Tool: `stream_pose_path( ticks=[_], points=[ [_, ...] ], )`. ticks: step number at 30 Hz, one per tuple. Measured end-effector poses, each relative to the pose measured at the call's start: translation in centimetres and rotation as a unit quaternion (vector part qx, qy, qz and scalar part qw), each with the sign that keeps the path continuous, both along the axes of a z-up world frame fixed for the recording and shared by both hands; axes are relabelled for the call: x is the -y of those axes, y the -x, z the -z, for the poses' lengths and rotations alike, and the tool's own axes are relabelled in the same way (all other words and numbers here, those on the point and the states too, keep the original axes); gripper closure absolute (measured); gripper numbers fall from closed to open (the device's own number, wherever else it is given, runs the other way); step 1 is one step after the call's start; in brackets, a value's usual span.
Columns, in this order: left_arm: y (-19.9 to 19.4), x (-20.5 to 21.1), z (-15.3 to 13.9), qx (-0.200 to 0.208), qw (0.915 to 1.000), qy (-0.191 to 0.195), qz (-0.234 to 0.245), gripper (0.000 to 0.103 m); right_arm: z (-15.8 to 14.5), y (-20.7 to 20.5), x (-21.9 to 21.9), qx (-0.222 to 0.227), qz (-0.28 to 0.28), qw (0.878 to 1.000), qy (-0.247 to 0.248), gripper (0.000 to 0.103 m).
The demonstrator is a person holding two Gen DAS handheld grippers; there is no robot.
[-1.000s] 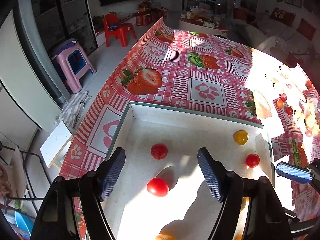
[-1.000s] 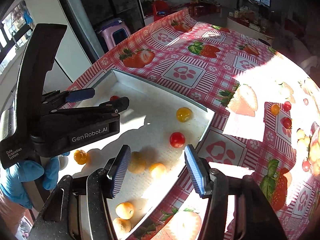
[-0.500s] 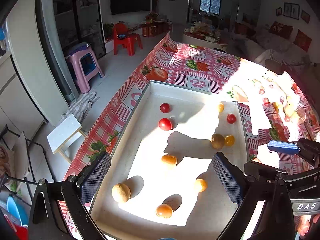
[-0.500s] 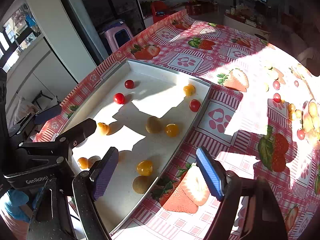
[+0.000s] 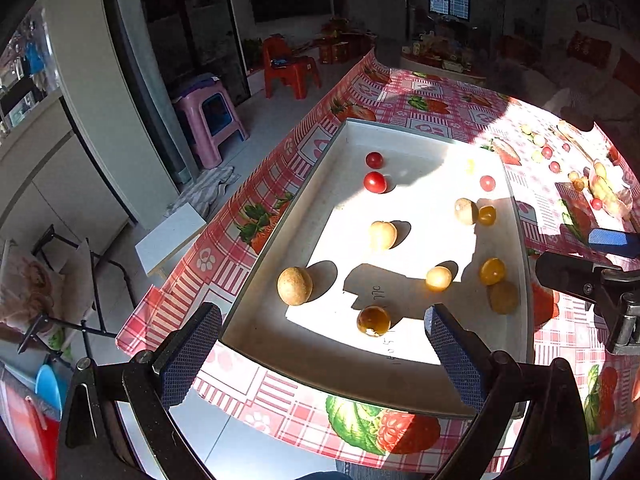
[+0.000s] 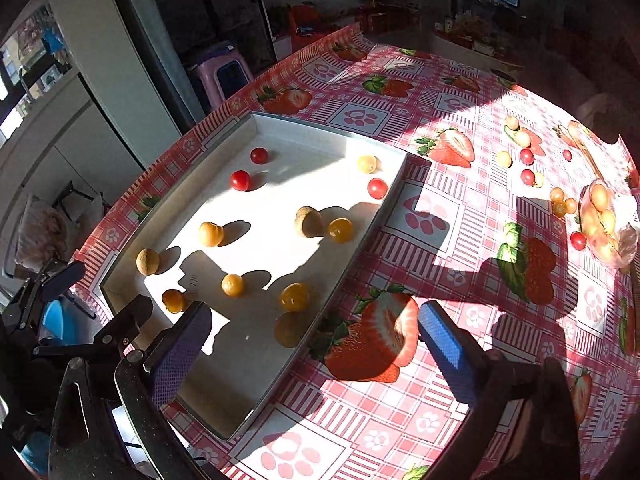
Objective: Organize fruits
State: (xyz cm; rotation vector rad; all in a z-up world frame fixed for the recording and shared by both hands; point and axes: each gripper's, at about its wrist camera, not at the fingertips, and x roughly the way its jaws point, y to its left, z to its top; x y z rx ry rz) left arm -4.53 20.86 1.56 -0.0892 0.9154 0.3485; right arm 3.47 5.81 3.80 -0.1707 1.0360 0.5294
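A white rectangular tray (image 5: 280,248) (image 6: 360,248) lies on the strawberry tablecloth and holds several small fruits: red cherry tomatoes (image 5: 375,182) (image 6: 240,180), yellow ones (image 5: 492,271) (image 6: 340,229) and brownish round fruits (image 5: 295,285) (image 6: 309,221). My left gripper (image 5: 320,344) is open and empty, raised above the tray's near end. My right gripper (image 6: 310,344) is open and empty, above the tray's near right corner. More loose fruits (image 6: 527,156) lie on the cloth at the far right.
A clear bag of fruit (image 6: 606,220) lies at the table's right edge. The tablecloth edge (image 5: 168,308) drops off left of the tray. A pink stool (image 5: 208,116) and a red chair (image 5: 288,68) stand on the floor beyond.
Both grippers have pulled back and up from the tray, so the whole tray now shows. Both stay open and empty. The fruits have not moved.
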Motion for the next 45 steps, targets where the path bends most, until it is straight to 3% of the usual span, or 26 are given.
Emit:
stream_pose_path(
  ticks=[8, 22, 45],
  points=[
    [1.3, 0.1, 0.1, 0.002, 0.9997, 0.02, -0.014, 0.001, -0.1, 1.6, -0.3, 0.011, -0.003, 1.0, 0.007, 0.0],
    [2.2, 1.9, -0.2, -0.001, 1.0, 0.0, -0.002, 0.001, 0.0, 3.3, 0.3, 0.014, -0.003, 1.0, 0.0, 0.0],
    [3.7, 3.2, -0.7, 0.006, 0.9999, 0.007, 0.009, 0.001, -0.6, 4.7, 1.0, 0.02, 0.006, 1.0, 0.002, 0.0]
  ],
)
